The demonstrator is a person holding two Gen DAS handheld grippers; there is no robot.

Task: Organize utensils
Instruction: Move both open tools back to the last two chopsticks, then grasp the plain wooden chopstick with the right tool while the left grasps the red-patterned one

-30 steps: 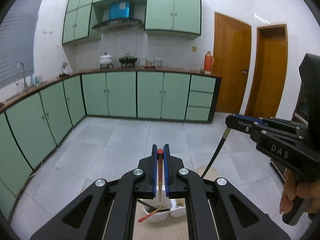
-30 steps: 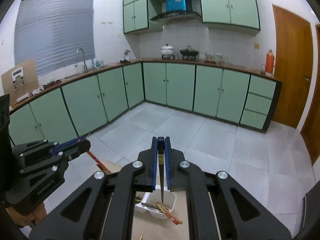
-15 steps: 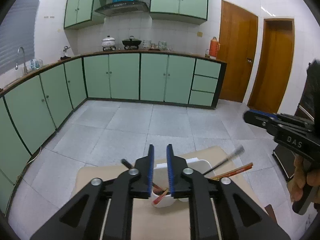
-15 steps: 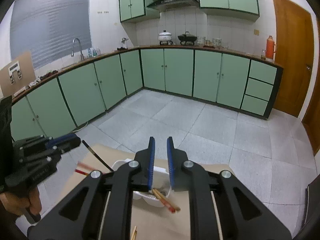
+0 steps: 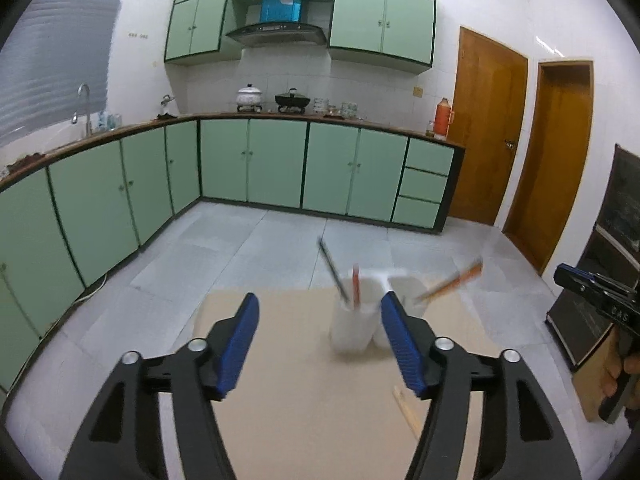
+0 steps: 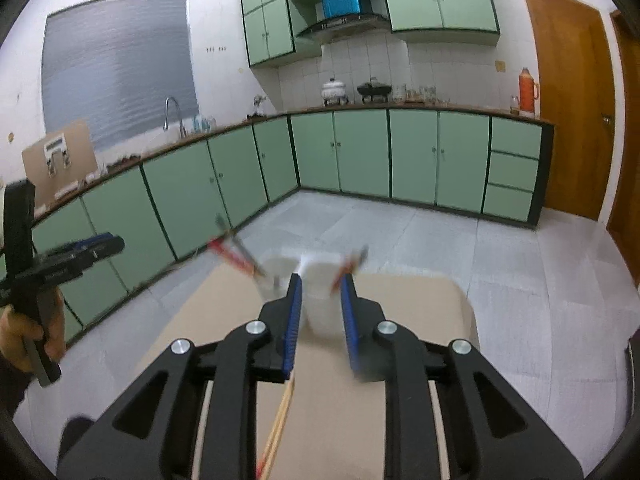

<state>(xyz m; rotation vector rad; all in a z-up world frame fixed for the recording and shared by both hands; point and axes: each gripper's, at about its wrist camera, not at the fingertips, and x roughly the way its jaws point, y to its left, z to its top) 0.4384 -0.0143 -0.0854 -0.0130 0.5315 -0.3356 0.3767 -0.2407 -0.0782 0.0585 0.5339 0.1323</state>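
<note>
A white two-compartment holder [image 5: 354, 330] stands at the far side of the beige table [image 5: 304, 400]. A dark utensil [image 5: 331, 266] and a red chopstick [image 5: 355, 286] lean in its left cup, and orange-red chopsticks [image 5: 450, 282] lean in the right cup. My left gripper [image 5: 319, 300] hangs back from the holder, its jaws opening wide with nothing between them. My right gripper [image 6: 321, 280] is also opening. The holder [image 6: 320, 304] shows blurred just beyond its tips, and no pad presses on it. A pair of wooden chopsticks [image 6: 280, 420] lies on the table under the right gripper.
A single wooden chopstick [image 5: 406, 408] lies on the table to the right. A person's hand [image 6: 24, 332] holds the left gripper [image 6: 114, 245]. The right gripper [image 5: 564, 274] shows at the right edge. Grey tiled floor [image 5: 260, 248] and green cabinets [image 5: 280, 168] lie beyond the table.
Both grippers were shut on a utensil above the holder. They let go, opened, pulled back and sank. The utensils now lean in the holder's cups.
</note>
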